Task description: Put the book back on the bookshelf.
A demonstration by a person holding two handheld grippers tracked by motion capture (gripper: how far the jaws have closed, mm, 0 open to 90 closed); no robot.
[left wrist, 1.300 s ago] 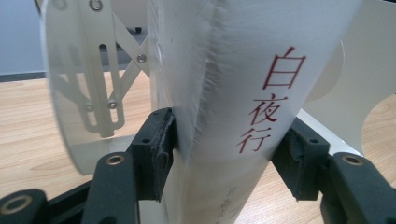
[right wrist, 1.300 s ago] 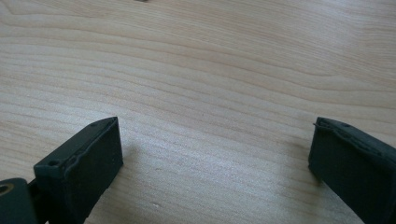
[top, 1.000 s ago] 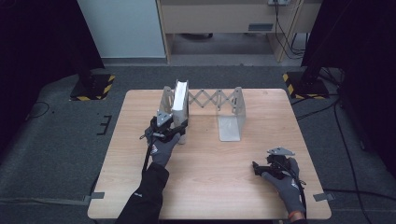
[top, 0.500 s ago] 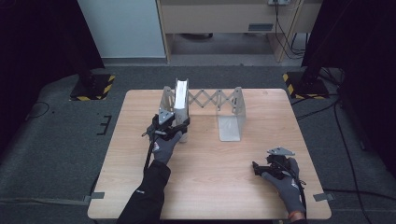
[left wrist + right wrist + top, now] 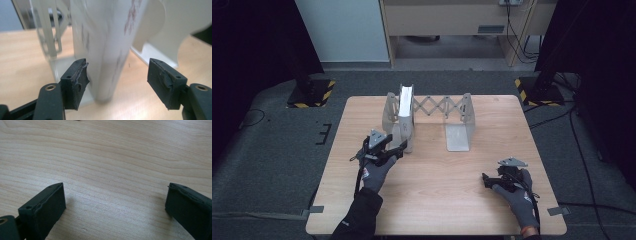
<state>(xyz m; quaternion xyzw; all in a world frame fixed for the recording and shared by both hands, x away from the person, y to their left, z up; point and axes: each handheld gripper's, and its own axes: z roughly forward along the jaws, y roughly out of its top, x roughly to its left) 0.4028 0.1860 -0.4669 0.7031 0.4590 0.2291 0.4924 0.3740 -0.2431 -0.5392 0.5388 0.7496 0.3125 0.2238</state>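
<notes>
A white book (image 5: 406,112) stands upright at the left end of a grey metal expanding rack (image 5: 447,107). My left gripper (image 5: 400,146) sits just in front of the book's lower edge. In the left gripper view the book (image 5: 107,42) still stands between the two pads of the left gripper (image 5: 117,77). The jaws have just been opening; the right pad is well clear of the book and the left pad is close beside it. My right gripper (image 5: 486,179) rests low at the table's front right, open over bare wood (image 5: 115,202).
The rack's right end plate (image 5: 459,135) stands with nothing on it, with scissor links joining it to the left plate (image 5: 50,32). The wooden table (image 5: 437,200) is ringed by dark carpet, and black stands with striped bases sit at both back corners.
The left gripper has drawn back from the book toward the table's front left, and its jaws stand wider. The book stays upright in the rack. The right hand has not moved.
</notes>
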